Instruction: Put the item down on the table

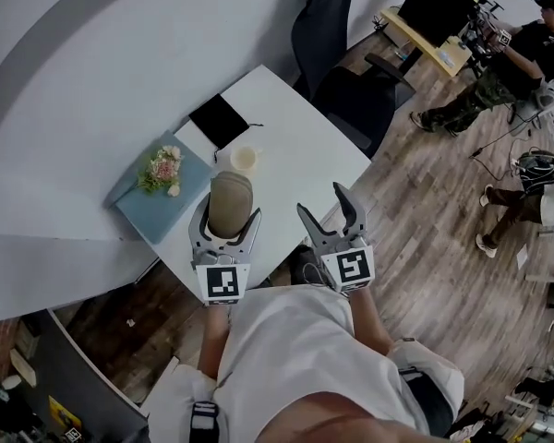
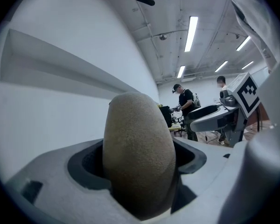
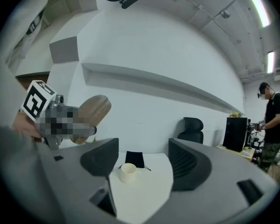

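Observation:
A tan, egg-shaped item (image 1: 230,201) with a rough surface is held above the near edge of the white table (image 1: 295,150). My left gripper (image 1: 229,210) is shut on it. In the left gripper view the item (image 2: 139,153) fills the gap between the jaws and stands upright. My right gripper (image 1: 321,201) hovers open and empty over the table's near right edge. The right gripper view shows the right gripper (image 3: 144,162) with jaws wide apart, and the held item (image 3: 92,112) at the left.
On the table lie a cream cup (image 1: 245,159), a black pouch (image 1: 219,120) and a blue board (image 1: 162,201) with a small flower bunch (image 1: 162,170). A black office chair (image 1: 337,53) stands beyond the table. People (image 1: 522,58) are at the far right.

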A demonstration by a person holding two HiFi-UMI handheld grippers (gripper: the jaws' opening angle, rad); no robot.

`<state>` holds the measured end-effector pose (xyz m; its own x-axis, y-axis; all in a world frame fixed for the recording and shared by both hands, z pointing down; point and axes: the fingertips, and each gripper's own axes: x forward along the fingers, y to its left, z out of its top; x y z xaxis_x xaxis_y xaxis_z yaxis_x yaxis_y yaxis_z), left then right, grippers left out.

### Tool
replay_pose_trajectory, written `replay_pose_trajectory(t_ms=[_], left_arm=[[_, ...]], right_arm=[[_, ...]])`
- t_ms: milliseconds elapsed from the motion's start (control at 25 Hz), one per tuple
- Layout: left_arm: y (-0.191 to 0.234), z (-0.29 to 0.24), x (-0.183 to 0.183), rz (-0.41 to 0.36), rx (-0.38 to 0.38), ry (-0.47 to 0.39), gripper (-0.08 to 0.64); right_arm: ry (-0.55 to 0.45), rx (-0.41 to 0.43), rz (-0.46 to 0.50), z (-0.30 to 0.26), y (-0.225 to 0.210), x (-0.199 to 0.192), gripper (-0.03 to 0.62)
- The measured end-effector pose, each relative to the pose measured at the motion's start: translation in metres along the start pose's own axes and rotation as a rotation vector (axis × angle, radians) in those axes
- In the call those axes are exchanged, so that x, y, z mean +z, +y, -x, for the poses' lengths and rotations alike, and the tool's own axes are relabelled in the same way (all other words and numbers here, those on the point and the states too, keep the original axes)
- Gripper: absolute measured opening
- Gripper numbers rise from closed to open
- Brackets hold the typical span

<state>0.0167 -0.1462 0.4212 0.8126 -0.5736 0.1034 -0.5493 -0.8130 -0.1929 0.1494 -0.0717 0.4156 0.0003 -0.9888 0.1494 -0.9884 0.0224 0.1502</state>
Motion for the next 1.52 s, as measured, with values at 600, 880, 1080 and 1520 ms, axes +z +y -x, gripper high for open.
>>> replay_pose_trajectory(t_ms=[600, 880, 1080, 1520], left_arm=[[0.002, -0.062, 0.015, -0.024, 0.263, 0.086, 0.397], [0.000, -0.070, 0.027, 0.011, 0.405, 0.121, 0.397], [-0.002, -0.067, 0.025, 0.008, 0.474, 0.144, 0.397], [0.015, -0.065, 0.002, -0.004, 0.470, 0.142, 0.397]], right_arm=[[-0.053, 0.269, -0.016, -0.073, -0.070, -0.001, 0.330], [-0.098, 0.393, -0.012, -0.092, -0.085, 0.005, 0.334], [-0.101, 0.472, -0.003, -0.102, -0.084, 0.006, 0.348], [-0.076, 0.483, 0.031, -0.121, -0.068, 0.001, 0.348]])
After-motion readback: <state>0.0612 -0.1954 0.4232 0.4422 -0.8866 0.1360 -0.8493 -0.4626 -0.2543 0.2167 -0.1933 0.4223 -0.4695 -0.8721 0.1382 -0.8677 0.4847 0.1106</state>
